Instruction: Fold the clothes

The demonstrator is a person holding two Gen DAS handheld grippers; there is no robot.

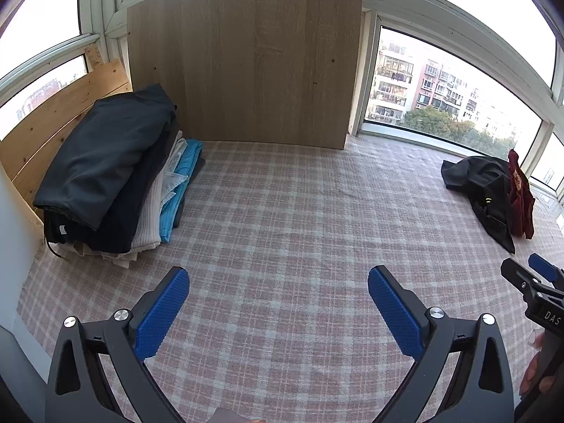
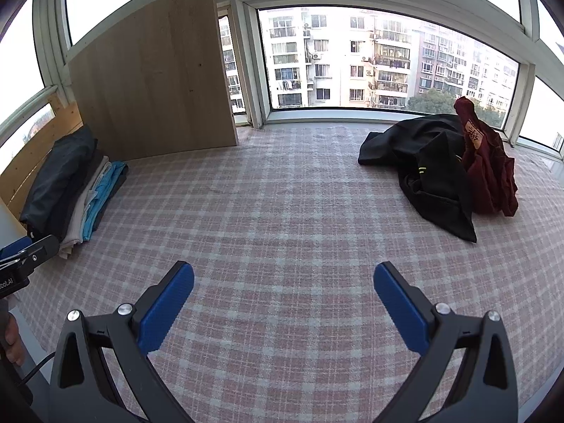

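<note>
1. Daylight fills both views, coming through the windows (image 2: 387,60) along the top and sides of the frame.
2. The upper panes are blown out to plain white, most at the top corners.
3. Shadows are soft and faint; a dim one lies under the folded stack (image 1: 112,176) at left.
4. Strong fisheye bending curves the window frames, and the corners fall to black.
5. The centre is sharp; the edges are slightly smeared.
</note>
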